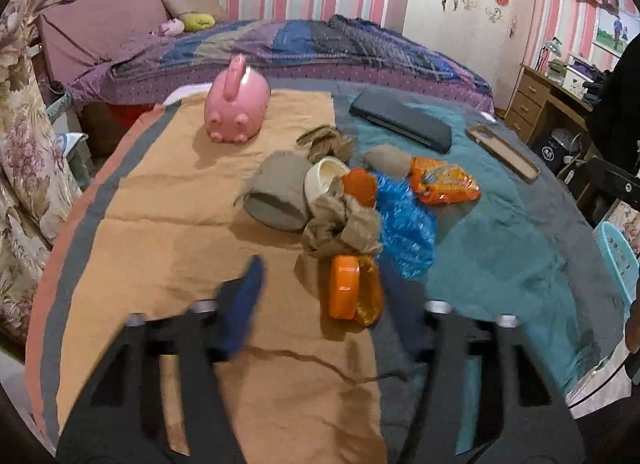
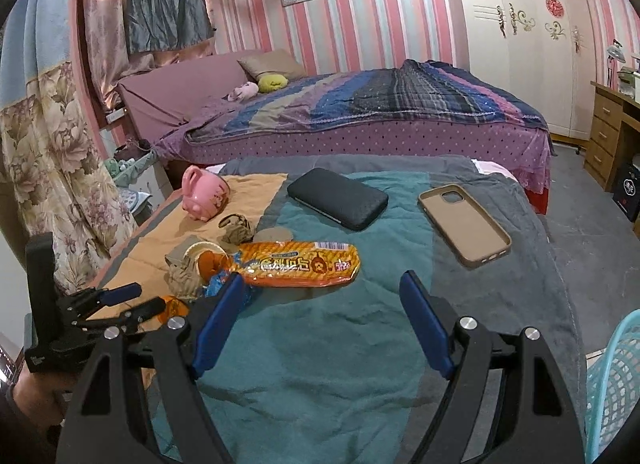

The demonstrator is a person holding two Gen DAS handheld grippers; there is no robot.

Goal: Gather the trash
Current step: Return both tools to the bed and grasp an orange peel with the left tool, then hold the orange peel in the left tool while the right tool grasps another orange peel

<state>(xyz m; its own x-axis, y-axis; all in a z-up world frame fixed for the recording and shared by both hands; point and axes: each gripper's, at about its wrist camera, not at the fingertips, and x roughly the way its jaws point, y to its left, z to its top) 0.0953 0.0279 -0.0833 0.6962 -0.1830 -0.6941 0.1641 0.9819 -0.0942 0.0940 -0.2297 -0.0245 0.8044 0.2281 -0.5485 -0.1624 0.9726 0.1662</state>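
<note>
The trash sits in one heap mid-table: a long orange wrapper [image 2: 296, 264] lying flat on the teal cloth [image 2: 320, 364], and behind it, toward the tan cloth [image 1: 160, 223], a brown wad [image 1: 340, 223], blue plastic [image 1: 404, 223] and a small orange packet [image 1: 346, 288], all touching or overlapping.

The right gripper [image 2: 323, 278] hangs wide open and tilted down, its tips straddling the wrapper's near edge without pinching it. That looks like a line-up for a grab across the short side, where thin film folds most easily. The left gripper [image 2: 149, 297] is part open and low over the tan cloth, and the packet lies just off its tips. Nothing is clamped as far as I can see (its near finger is blurred in its own view).

Keepers lie further out: a black case [image 2: 338, 197] and a phone case [image 2: 464, 223] well beyond the wrapper, and a pink pig [image 2: 204, 195] at the far left. They are clear of both tools, so a lift should disturb nothing.

The teal cloth in front of the right gripper is bare up to the table's near edge. The basket [image 2: 616, 376] stands just off the right corner, probably the drop point, with open room to swing toward it.
</note>
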